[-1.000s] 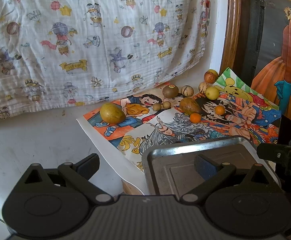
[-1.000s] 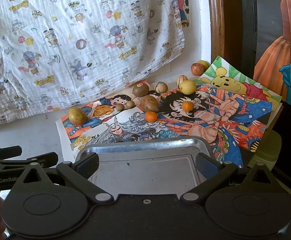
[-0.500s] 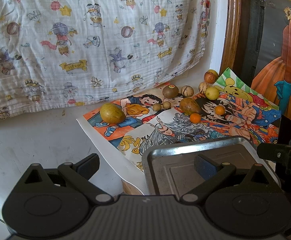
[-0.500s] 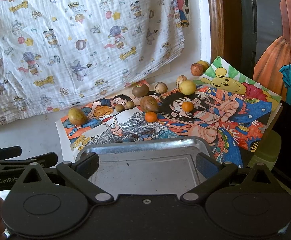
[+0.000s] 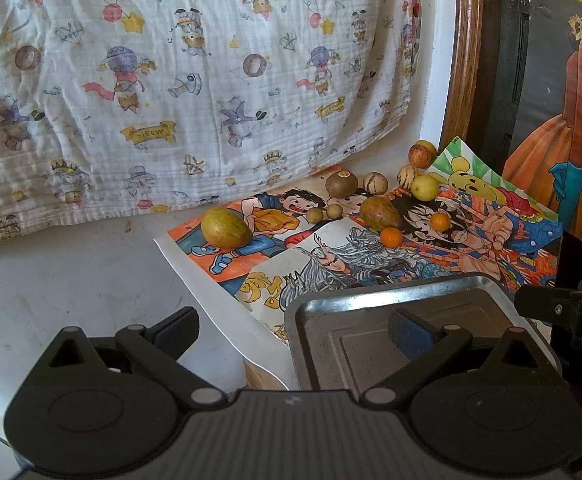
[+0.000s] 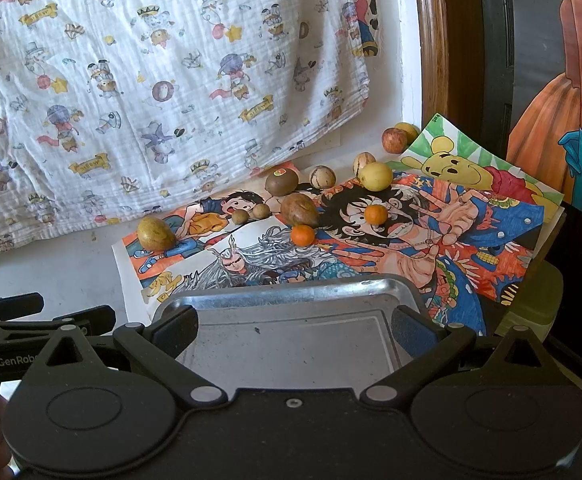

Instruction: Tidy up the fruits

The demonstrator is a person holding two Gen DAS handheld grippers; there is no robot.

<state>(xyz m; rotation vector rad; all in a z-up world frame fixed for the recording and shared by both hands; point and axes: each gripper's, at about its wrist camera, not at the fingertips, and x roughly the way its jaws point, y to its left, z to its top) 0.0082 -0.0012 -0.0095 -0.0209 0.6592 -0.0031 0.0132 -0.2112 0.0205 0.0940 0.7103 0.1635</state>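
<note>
**Tray empty, every fruit yet to be moved**

The right claw stands wide, holding nothing, its fingers spread over the near part of the metal tray. The left claw is just as wide and empty, one finger over the bare white table, the other over the tray's left part. Both are level, pointing forward at the fruit, well apart from it.

Nothing lies in the tray, so the sorting appears not yet begun. The fruits are scattered on the coloured cartoon drawings beyond it: a mango at the left, a brown avocado-like fruit mid-sheet, two small oranges, a yellow lemon-like fruit, a kiwi, and several smaller round ones toward the back corner. A printed cloth hangs behind.
</note>
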